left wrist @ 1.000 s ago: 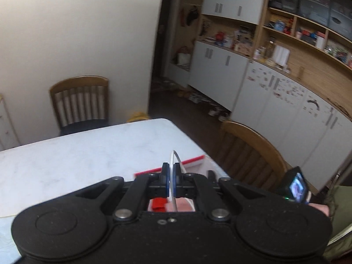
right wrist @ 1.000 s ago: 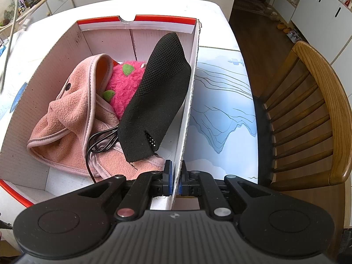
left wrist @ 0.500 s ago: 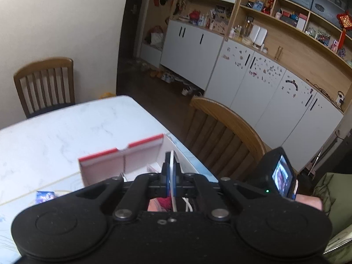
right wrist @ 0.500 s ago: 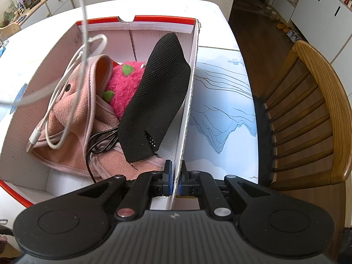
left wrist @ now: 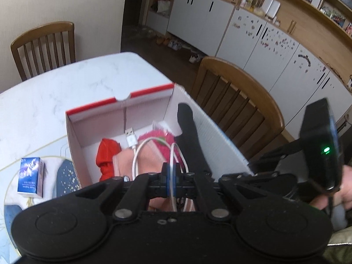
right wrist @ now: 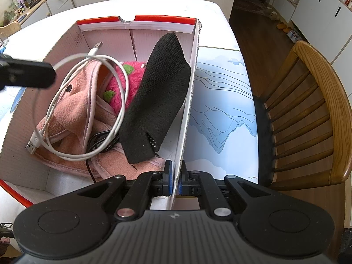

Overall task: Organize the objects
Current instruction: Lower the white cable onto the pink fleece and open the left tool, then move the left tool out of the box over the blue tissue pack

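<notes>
Box, white cardboard with red rim, sits on the surface and fills most of the right wrist view. Right gripper has its fingers pinching the box's right wall at 6 o'clock, bracing it. Inside, largest first: pink fleece garment at 8 o'clock of the box, black mesh pad leaning on the right wall at 3 o'clock, pink plush toy between them, red cloth by the left wall, black cord under the pad's lower end.

White USB cable, a loose coil, hangs over the fleece. Left gripper has its fingers pressed together on one loop of it; most of the coil lies ahead of the tips at 12 o'clock, one plug toward the far wall, the other near the left wall. Whether the coil's bottom rests on the fleece I cannot tell.

Step in hand looks like placing the cable. Do it well: lower until the coil rests on the fleece, keep both plugs inside the walls, release only then, keep the right hold steady. Blue carton waits outside at 9 o'clock.
</notes>
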{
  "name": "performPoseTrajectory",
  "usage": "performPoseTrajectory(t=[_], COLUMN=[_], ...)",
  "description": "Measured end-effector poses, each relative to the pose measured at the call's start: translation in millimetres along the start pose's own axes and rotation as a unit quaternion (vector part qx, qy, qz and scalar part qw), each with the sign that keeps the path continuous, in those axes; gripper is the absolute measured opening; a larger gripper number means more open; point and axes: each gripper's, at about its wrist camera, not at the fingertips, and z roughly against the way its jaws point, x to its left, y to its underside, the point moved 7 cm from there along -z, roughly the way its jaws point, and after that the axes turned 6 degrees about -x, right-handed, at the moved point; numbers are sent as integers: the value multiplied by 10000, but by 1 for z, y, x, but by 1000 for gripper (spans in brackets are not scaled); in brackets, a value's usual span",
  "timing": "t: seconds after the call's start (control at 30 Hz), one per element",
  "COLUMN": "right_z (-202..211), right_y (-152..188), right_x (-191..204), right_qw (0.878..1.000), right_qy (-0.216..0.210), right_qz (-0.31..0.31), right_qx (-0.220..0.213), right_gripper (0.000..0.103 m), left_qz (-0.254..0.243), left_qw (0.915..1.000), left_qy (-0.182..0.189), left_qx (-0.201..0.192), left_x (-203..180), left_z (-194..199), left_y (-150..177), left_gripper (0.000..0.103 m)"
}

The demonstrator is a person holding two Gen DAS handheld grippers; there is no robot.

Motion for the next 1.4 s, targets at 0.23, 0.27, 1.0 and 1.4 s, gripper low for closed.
performPoseTrajectory(t=[0.23, 0.27, 1.0, 1.4], right_z=[0, 0, 0, -1], right_y=[0, 0, -1, 0], right_x=[0, 0, 1, 1], right_qw=[10000, 10000, 10000, 10000], right_qy=[2, 2, 32, 32], right_qz=[1, -2, 18, 4], right_qx=[-1, 1, 8, 22], right_gripper=[5, 5, 5, 5], left_qz=[-57, -40, 89, 385], left_qw=[9996, 9995, 9998, 9977], left_qy=[-169, -190, -173, -428], left_qx=[214, 234, 109, -361], left_x=[8, 10, 17, 50], left_z=[-14, -14, -3, 47], left_y=[14, 15, 25, 15], left_gripper=[0, 0, 26, 38])
